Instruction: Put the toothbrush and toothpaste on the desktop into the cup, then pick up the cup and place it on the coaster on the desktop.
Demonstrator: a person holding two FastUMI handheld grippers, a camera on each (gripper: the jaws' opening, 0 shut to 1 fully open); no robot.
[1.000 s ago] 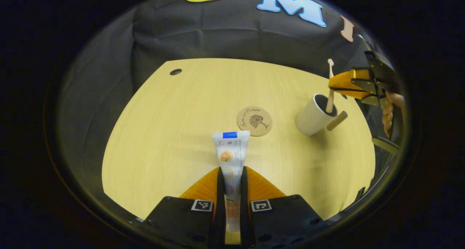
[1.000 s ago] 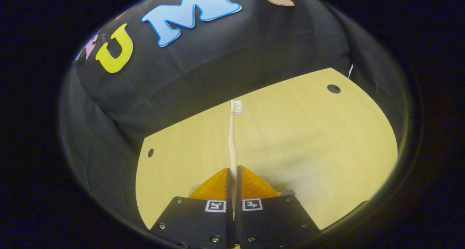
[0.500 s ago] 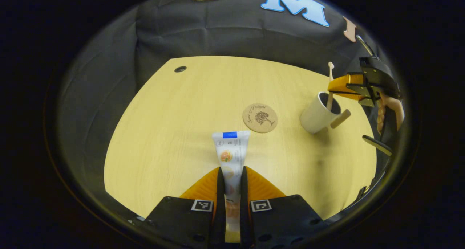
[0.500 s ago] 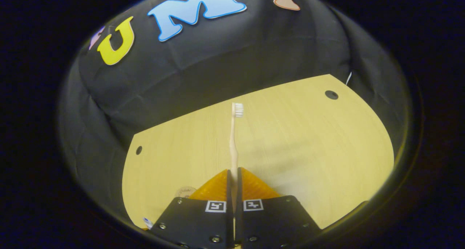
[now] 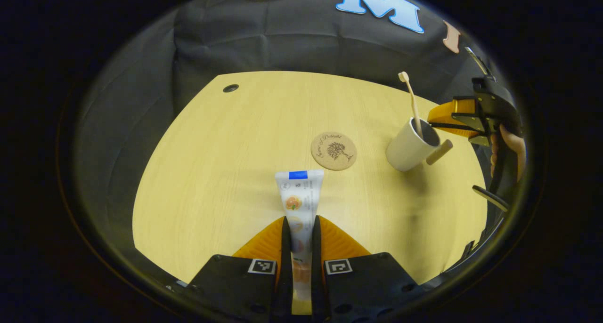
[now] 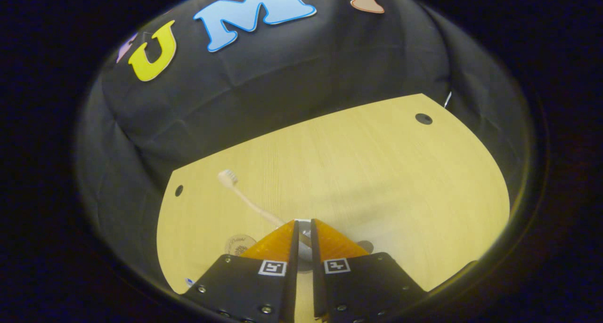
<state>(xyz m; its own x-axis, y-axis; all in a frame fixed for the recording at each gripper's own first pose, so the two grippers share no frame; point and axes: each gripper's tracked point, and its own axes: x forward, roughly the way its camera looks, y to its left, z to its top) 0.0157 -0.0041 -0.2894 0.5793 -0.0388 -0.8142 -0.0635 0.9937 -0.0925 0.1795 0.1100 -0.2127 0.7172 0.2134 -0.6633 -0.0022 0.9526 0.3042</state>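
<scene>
Gripping the toothpaste tube [image 5: 300, 205] between both fingers, the left gripper [image 5: 298, 233] holds it above the desktop [image 5: 226, 172], the tube's flat crimped end with its blue band pointing forward toward the coaster [image 5: 333, 150]. The tube runs back between the fingers to the bottom of the left gripper view.

Farther out in that view, the round cork coaster lies flat on the desktop, bare, a little beyond the tube's end. To its right stands the white cup [image 5: 409, 149], its handle sticking out on the right side. The toothbrush [image 5: 411, 101] sits in the cup, handle down inside, leaning left over the rim with its bristled head up. The cup is apart from the coaster, resting on the wood.

The right gripper [image 6: 302, 229] stands just beside the cup, its fingers slightly parted and pressing on nothing. In the right gripper view the cup's rim [image 6: 304, 231] shows in the narrow gap between them, and the toothbrush slants up and to the left from there, free of the fingers. A hand [image 5: 506, 146] holds this gripper at the right edge of the left gripper view.
</scene>
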